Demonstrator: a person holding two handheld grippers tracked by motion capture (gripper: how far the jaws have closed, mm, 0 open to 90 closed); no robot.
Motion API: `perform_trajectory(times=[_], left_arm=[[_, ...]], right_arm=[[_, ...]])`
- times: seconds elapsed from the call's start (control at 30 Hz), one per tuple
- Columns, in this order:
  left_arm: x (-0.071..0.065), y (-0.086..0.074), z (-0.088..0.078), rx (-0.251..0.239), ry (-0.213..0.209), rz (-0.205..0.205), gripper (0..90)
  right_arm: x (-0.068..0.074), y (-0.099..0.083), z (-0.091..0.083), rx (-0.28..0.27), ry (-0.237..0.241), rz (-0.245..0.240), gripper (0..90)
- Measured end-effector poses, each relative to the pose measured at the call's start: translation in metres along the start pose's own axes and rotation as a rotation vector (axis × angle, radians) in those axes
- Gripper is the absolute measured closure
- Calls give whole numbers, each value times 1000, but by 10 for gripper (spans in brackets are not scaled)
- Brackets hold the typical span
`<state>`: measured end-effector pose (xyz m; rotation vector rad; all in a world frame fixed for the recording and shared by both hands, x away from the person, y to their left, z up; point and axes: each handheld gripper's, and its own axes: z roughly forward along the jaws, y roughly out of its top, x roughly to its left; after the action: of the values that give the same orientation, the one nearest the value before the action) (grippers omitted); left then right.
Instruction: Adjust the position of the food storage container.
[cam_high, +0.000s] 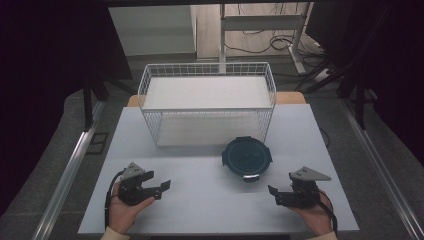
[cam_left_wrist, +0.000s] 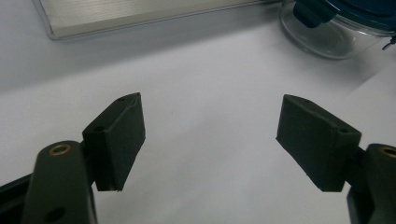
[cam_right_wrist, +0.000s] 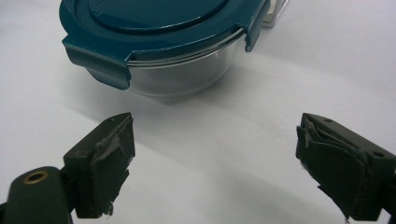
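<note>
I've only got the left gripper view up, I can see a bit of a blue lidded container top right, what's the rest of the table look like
Observer: A white wire basket stands at the far side of the table, behind the round glass container.
Operator: Is the lid latched?
Observer: The teal lid sits on the bowl; its clip flaps hang down over the rim.
Operator: Where's the right gripper?
Observer: The right gripper is near the table's front right, jaws open, pointing toward the container.
</note>
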<state>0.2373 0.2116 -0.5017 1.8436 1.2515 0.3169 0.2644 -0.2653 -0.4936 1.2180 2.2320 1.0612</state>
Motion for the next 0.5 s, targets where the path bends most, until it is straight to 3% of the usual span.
perform_trajectory(times=[0.17,0.33,0.43,0.5], left_arm=[[0,2,1,2,-2,4,230],[-1,-1,-1,-1,-4,-18,232],[-4,-1,-2,6,-8,12,231],[-3,-1,-2,3,-13,8,232]], right_arm=[[2,-1,1,7,21,-11,138],[4,-1,-4,13,25,-16,162],[3,2,-9,5,27,-14,180],[2,3,-10,3,26,-7,184]])
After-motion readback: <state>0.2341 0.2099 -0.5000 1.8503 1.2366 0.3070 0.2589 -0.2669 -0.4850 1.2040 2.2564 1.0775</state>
